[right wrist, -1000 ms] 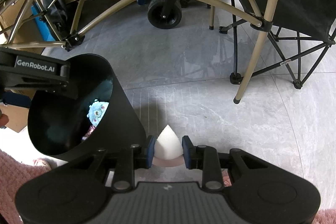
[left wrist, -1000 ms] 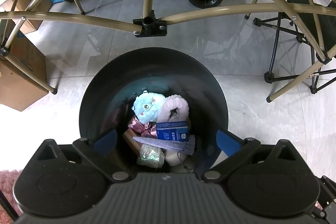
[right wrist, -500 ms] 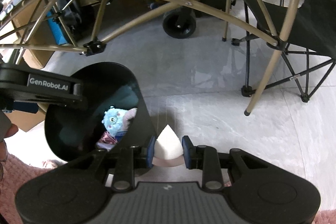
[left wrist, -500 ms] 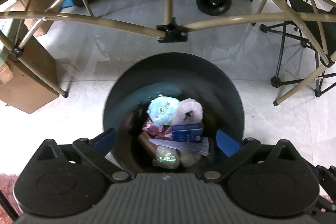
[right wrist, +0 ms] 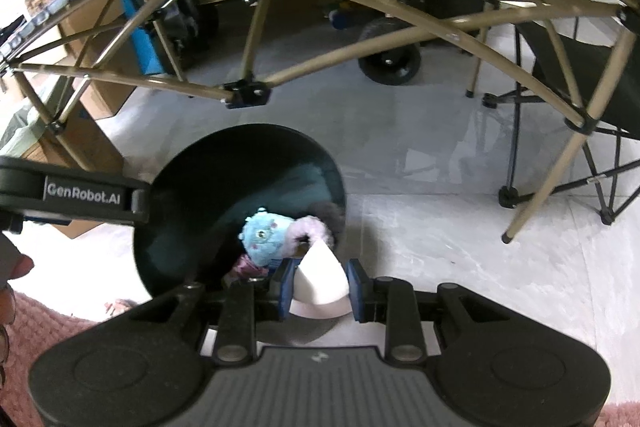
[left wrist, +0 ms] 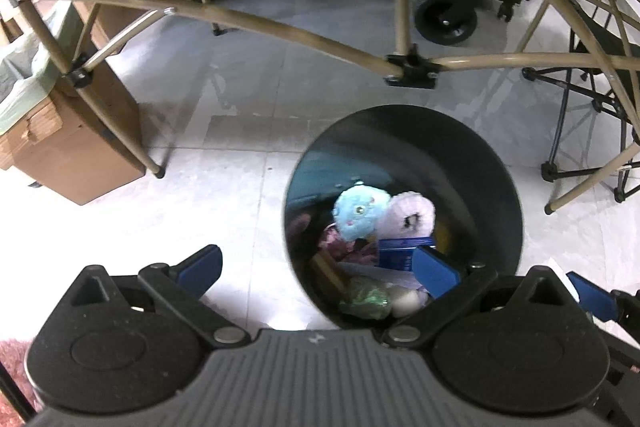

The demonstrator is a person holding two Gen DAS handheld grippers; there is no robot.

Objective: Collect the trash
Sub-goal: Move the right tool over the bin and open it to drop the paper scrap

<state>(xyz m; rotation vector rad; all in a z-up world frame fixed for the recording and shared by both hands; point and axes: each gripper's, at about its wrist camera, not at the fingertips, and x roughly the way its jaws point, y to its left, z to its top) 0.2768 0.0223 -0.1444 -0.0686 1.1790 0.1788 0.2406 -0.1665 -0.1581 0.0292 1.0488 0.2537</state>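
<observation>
A black round bin (left wrist: 460,163) stands on the tiled floor and holds a blue plush (left wrist: 358,213), a pink plush (left wrist: 408,215), a blue box (left wrist: 400,251) and crumpled wrappers. My left gripper (left wrist: 316,267) is open with nothing between its fingers. Its right finger hangs over the bin's mouth and its left finger over the floor. My right gripper (right wrist: 320,287) is shut on a white pointed paper piece (right wrist: 320,271), held at the bin's (right wrist: 192,211) near right rim. The labelled side of the left tool (right wrist: 80,193) shows at the left of the right wrist view.
Tan tubes of a folding frame (left wrist: 280,27) arch over the floor behind the bin. A cardboard box (left wrist: 76,143) stands to the left, a black folding chair (right wrist: 580,83) to the right and a black wheel (left wrist: 444,13) at the back. A pink rug (right wrist: 36,323) lies near me.
Both views have shifted. The bin moved right in the left wrist view and toward the centre in the right wrist view. The white piece now overlaps the bin's rim. Neither grip changed.
</observation>
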